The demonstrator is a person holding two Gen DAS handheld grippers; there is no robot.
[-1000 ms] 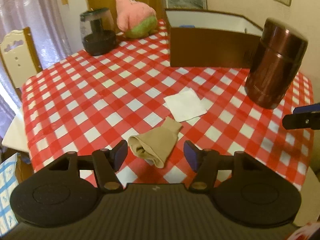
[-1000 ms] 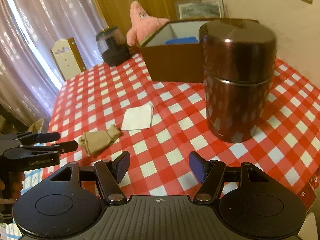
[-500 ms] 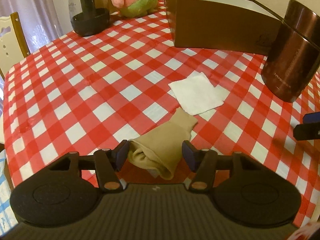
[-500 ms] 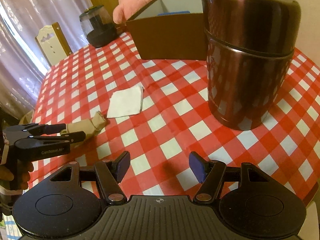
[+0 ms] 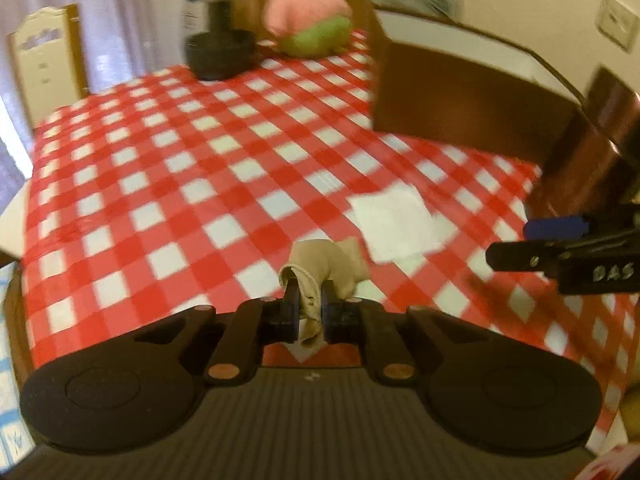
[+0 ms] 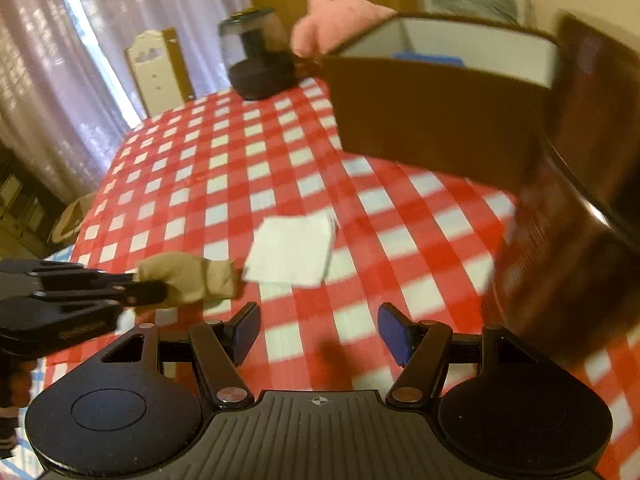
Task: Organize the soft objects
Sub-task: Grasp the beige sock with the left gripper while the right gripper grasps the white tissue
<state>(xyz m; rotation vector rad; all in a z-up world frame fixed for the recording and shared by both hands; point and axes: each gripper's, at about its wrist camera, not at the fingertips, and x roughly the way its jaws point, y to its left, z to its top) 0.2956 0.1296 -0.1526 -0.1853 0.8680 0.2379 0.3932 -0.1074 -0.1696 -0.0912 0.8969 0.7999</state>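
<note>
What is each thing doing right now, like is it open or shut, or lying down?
Left claw: just closed, pinching the beige sock.
Beige sock: bunched, gripped at one end.
Right claw: open, holding nothing.
White napkin: lying flat on the tablecloth.
Brown box: open on top, something blue inside.

One beige sock, one white cloth, one plush toy.

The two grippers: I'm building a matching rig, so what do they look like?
Both the left gripper and the right gripper are matte black plastic with a ribbed centre plate, round side discs and copper-coloured pivot pins. The fingers carry blue pads. Pale lettering marks the side bodies.
</note>
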